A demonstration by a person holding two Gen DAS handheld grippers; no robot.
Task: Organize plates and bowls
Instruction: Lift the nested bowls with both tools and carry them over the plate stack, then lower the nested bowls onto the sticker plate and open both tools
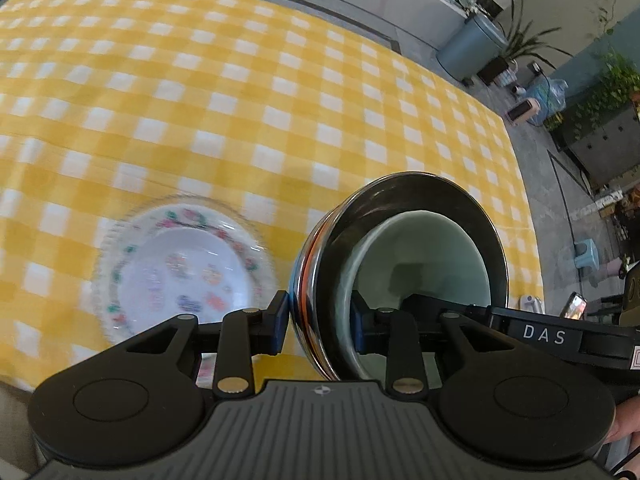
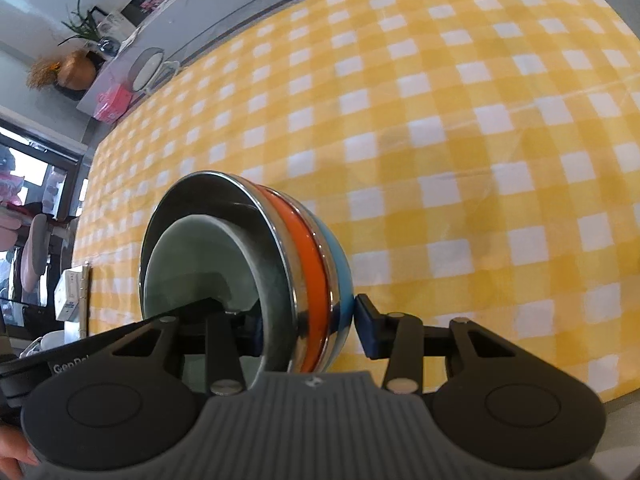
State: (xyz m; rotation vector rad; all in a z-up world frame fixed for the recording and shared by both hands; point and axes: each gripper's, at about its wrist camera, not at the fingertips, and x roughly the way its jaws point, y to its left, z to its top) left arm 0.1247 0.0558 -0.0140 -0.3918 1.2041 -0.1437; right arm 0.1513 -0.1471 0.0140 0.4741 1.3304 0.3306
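A nested stack of bowls (image 1: 400, 264) is held tilted above the yellow checked tablecloth (image 1: 240, 100): a pale green ceramic bowl inside steel-rimmed orange and blue bowls. My left gripper (image 1: 320, 320) is shut on one side of the stack's wall. My right gripper (image 2: 308, 320) is shut on the opposite side of the same stack (image 2: 256, 264). A floral white plate (image 1: 184, 276) lies on the cloth, left of the stack in the left wrist view. The right gripper's arm (image 1: 560, 336) shows at the right of the left wrist view.
The checked tablecloth (image 2: 460, 120) stretches far ahead in both views. The table's right edge (image 1: 524, 184) borders a floor with a bin, plants and stools. A shelf with boxes (image 2: 72, 292) stands left of the table in the right wrist view.
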